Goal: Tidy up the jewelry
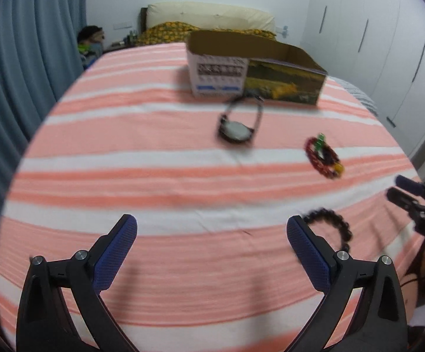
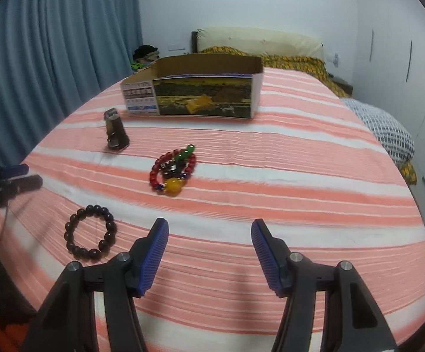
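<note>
Left wrist view. Left gripper (image 1: pixel 211 228) low in frame, blue-padded fingers (image 1: pixel 115 252) spread wide, nothing between them, hovering above the striped bedspread (image 1: pixel 159 158) near the bed's foot edge. Dark bead bracelet (image 1: pixel 334 226) flat on the bedspread just beside and partly behind the right-hand finger; contact cannot be told. Wristwatch (image 1: pixel 238 123) toward the middle of the bed, strap looped, just in front of the open cardboard box (image 1: pixel 253 67), which sits farther toward the pillow (image 1: pixel 209 17) at the head end. Red bead bracelet (image 1: pixel 323 157) with green and yellow charms nearer the bed's right edge, apart from the watch. Right gripper (image 1: pixel 400 189) entering at the right edge, fingers seen edge-on with a narrow gap.

Right wrist view. Right gripper (image 2: pixel 209 228) low in frame, fingers (image 2: pixel 153 258) parted, empty, above the foot end of the bedspread (image 2: pixel 285 161). Dark bead bracelet (image 2: pixel 90 233) just left of the left-hand finger, not touching. Red bead bracelet (image 2: pixel 172 171) near mid-bed; wristwatch (image 2: pixel 115 132) beyond it toward the left edge, near the box (image 2: pixel 200 94). Left gripper (image 2: pixel 24 176) at the left edge. Curtain (image 2: pixel 51 44) behind the bed's left side.
</note>
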The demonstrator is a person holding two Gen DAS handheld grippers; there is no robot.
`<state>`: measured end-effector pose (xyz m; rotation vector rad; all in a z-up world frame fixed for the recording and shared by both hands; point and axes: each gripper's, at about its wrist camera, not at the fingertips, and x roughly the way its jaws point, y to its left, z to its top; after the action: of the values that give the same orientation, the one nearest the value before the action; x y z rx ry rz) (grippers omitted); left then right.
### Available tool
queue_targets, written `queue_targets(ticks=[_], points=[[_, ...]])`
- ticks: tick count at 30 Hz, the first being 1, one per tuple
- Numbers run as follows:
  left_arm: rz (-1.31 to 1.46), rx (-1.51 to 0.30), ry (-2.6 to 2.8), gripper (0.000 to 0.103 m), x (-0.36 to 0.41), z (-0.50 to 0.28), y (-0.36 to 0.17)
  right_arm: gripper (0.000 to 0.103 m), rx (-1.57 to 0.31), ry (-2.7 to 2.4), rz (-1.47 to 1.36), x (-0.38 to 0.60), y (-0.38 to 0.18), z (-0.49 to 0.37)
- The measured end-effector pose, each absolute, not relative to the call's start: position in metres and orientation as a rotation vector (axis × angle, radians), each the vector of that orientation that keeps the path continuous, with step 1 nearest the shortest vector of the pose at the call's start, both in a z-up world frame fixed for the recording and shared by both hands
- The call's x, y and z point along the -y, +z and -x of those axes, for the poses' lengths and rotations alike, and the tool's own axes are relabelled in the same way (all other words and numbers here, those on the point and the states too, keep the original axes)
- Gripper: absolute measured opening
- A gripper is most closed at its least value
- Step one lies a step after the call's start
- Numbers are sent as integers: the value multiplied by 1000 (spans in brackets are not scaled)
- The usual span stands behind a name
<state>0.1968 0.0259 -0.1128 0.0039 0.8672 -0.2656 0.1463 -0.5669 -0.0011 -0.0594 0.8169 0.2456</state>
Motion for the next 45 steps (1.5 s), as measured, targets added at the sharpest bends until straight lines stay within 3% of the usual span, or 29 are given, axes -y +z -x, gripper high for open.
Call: queue_targets(ticks=[23,37,38,39,40,42,45], points=[[-69,-826,-300,102,18,-182,-129,60,-777,264,7,565,-11,-144],[-44,-830,-283,102,11,-179,-129,54,-966,397,1,522,-20,-287],[-45,-831,-281,102,10,-178,-129,53,-986,406,3,519,-25,-296],[-45,-832,-280,102,10,-178,-129,42,-1001,409,12,517,-29,-302],[-44,-833,-280,102,9,-179,-129,23,-1014,407,26,515,-34,-307],[-42,-837,-279,102,9,-179,-130,12,-1011,424,44,511,-36,-308],[-35,-842,-278,102,7,-180,-132,12,-965,412,49,512,-24,-300]])
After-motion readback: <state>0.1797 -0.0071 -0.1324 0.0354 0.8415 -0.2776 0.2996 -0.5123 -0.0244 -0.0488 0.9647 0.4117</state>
